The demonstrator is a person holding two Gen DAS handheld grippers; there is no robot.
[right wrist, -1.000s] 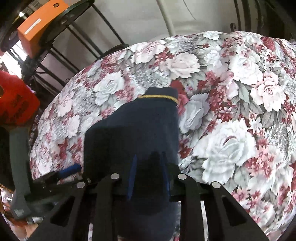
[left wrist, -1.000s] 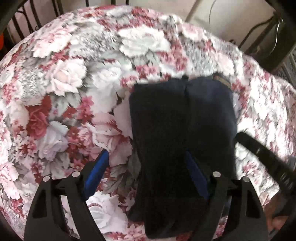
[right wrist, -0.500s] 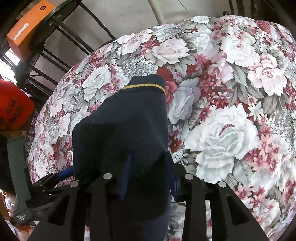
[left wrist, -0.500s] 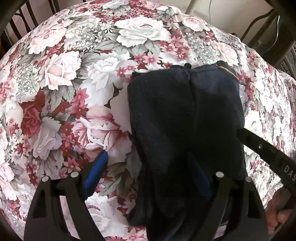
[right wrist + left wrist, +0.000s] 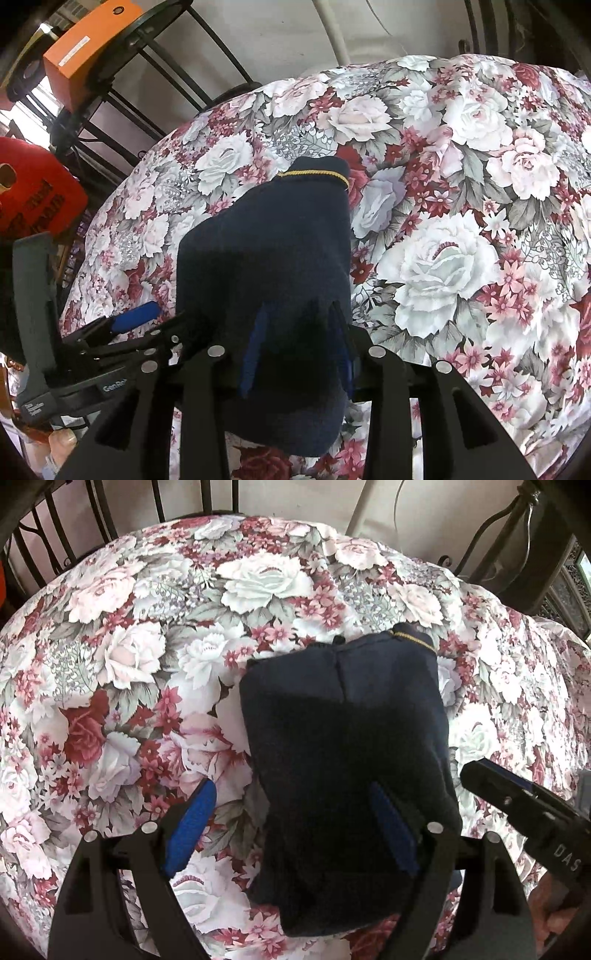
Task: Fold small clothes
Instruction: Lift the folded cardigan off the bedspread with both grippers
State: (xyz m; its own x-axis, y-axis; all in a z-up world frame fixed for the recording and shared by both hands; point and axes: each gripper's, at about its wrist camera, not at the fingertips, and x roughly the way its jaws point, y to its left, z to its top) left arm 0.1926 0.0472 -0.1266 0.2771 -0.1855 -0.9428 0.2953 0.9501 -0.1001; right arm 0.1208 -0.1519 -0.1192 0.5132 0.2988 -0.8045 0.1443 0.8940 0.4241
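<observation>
Right wrist view: right gripper (image 5: pixel 297 347) clamps the navy garment (image 5: pixel 273 251) at lower centre; left gripper (image 5: pixel 291 827) gapes apart. A weak pinch could undo the fold.

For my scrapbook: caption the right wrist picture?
Right gripper pinching navy cloth over a flowery tablecloth.
</observation>
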